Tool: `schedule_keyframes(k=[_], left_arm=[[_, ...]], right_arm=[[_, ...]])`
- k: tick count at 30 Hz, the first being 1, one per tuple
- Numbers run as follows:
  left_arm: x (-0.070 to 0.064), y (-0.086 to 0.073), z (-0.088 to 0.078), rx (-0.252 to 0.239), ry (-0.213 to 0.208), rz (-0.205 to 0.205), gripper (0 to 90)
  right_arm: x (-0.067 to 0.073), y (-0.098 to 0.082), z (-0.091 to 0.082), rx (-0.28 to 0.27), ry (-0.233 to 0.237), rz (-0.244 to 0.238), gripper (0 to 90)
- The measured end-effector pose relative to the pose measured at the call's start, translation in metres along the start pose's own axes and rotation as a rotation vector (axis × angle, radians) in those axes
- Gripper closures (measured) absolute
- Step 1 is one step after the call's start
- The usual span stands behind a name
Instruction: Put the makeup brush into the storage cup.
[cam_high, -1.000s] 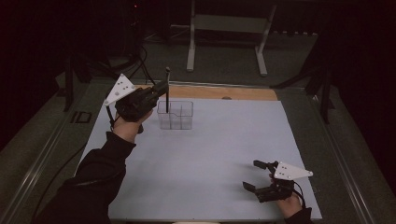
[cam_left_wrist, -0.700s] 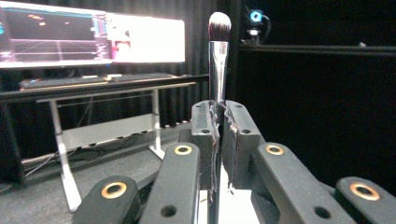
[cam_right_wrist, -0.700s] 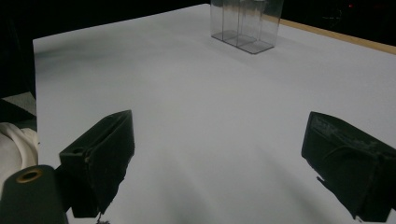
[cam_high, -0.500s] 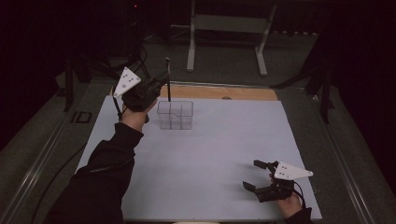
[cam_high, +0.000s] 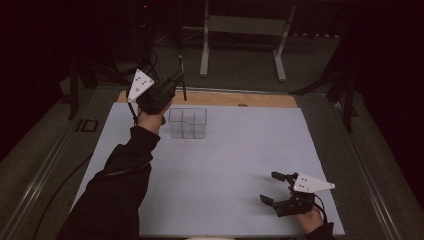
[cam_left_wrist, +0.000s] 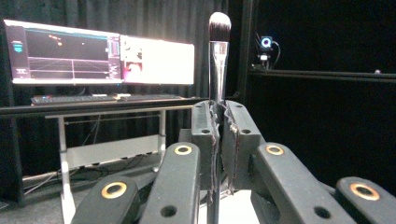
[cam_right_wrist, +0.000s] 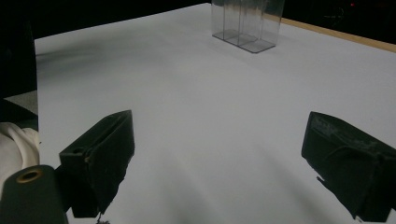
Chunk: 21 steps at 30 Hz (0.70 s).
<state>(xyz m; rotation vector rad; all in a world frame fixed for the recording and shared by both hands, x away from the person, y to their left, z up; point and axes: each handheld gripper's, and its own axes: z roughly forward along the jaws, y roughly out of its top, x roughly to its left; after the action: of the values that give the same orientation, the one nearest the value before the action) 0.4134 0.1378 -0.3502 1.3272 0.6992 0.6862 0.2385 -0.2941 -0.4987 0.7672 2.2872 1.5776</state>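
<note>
- Left gripper (cam_high: 176, 86): we clamp the makeup brush (cam_left_wrist: 218, 60) upright, bristles up, just left of the clear organizer (cam_high: 188, 122), ready for slotting in handle-first.
- Right gripper (cam_high: 275, 190) gapes empty, well nearer us on the desk (cam_high: 230, 165).

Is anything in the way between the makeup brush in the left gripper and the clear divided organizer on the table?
Nothing visible. The left gripper holds the makeup brush upright, just left of and behind the clear organizer, whose compartments look empty and open-topped. The right gripper rests open, far off near the table's front right.
</note>
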Motion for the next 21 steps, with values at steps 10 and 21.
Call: schedule_keyframes(k=[10,21], left_arm=[[0.004,-0.007,0.019,-0.004,0.078,0.02,85.3],[0.009,-0.025,0.032,0.015,0.117,-0.026,85.2]], right_arm=[[0.0,0.0,0.0,0.0,0.003,0.0,9.7],[0.0,0.0,0.0,-0.003,0.006,0.001,9.7]])
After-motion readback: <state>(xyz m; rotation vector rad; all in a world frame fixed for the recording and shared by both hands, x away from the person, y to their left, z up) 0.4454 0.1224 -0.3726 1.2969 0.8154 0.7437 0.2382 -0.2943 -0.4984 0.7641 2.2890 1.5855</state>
